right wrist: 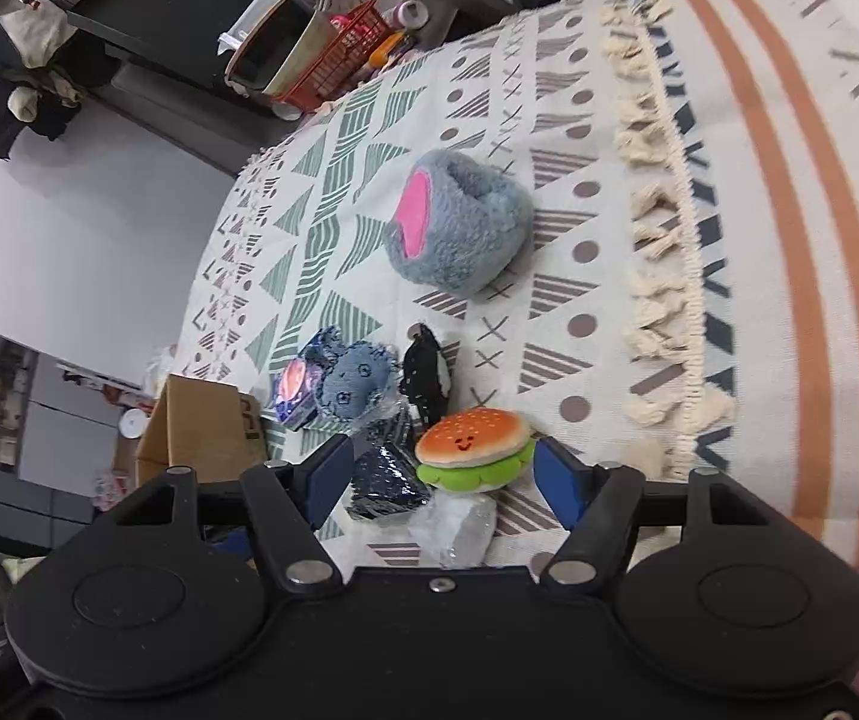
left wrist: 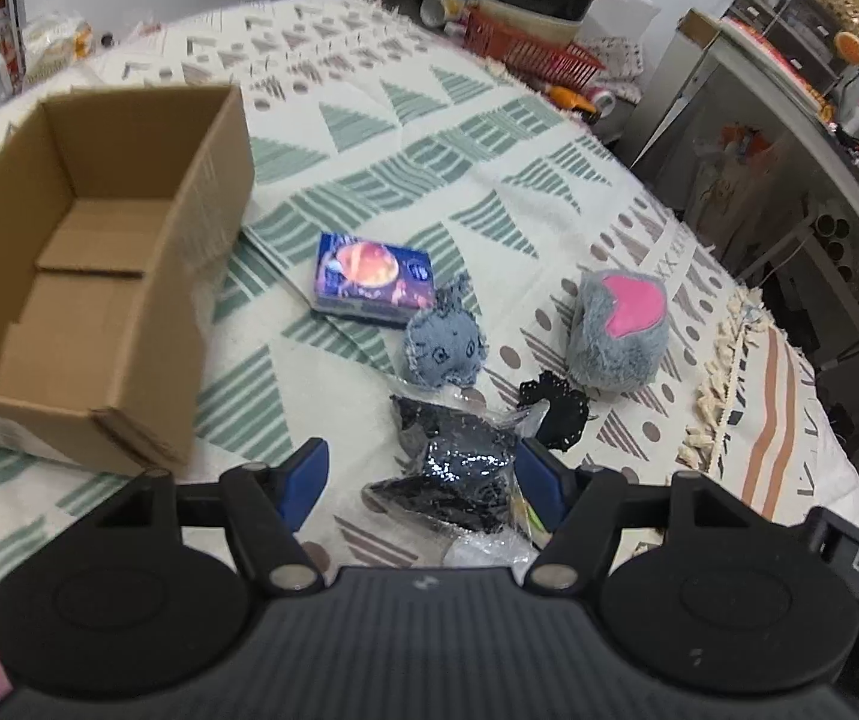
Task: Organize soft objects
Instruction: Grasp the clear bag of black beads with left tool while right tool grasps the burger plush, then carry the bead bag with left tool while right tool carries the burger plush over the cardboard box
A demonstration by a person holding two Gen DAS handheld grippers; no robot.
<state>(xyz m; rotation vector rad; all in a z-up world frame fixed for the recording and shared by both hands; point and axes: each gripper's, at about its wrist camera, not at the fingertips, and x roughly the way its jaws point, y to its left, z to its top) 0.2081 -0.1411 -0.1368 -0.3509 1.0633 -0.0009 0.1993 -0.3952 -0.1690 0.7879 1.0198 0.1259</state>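
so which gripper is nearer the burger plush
Right. The right gripper has the burger plush between its open fingers; the left gripper straddles the dark sequin bag instead.

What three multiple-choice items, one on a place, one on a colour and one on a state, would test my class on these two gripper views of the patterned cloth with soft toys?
1. Where does the blue printed packet lie?
A. Inside the box
B. On the cloth, between the box and the small blue-grey denim toy
C. Under the slipper

2. What colour is the lining of the grey fluffy slipper?
A. Pink
B. Yellow
C. Green

3. What state is the brown cardboard box in?
A. Taped shut
B. Flattened
C. Open at the top, nothing visible inside

Answers:
1 B: the packet rests on the cloth right of the box, with the denim toy at its near corner.
2 A: the pink lining shows in both views.
3 C: its bare floor shows.
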